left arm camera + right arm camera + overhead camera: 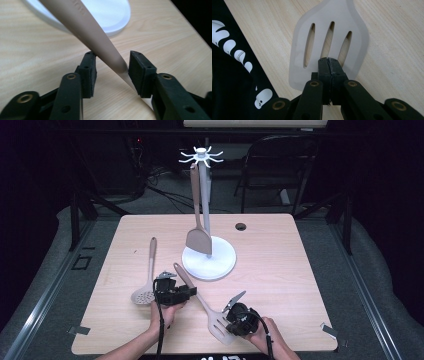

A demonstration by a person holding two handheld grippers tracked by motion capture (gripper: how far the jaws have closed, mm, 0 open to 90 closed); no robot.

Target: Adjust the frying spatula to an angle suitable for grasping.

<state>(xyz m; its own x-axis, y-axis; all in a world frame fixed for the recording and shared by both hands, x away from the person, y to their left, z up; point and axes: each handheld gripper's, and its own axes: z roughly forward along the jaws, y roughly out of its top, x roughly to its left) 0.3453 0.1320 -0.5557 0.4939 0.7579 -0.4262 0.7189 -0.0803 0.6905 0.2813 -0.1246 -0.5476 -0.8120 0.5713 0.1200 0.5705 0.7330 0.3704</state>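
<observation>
A light wooden table (280,265) stands in a dark room, with a black folding chair (277,165) behind its far edge and grey floor around it. Near the middle of the table a white utensil stand (208,257) rises from a round base to a crown of hooks, and a beige solid spatula (198,237) hangs from one hook, its blade low against the pole.

A beige slotted turner (202,302) lies on the table in front of the stand, its handle pointing toward the stand's base and its three-slot blade toward the person. A beige skimmer spoon (147,280) lies to the left of it, well apart, round perforated head nearest the person.

The person's forearms enter from the bottom edge. The left gripper (192,291) sits at the turner's handle. In the left gripper view, its jaws stand partly apart on either side of the handle (100,37), which crosses the gap on a slant; the handle meets the right-hand pad, and a sliver of space remains at the other.

The right gripper (231,307) hovers over the turner's blade. In the right gripper view, its two jaws are pressed fully together with nothing between them, tips above the slotted blade (329,37).
</observation>
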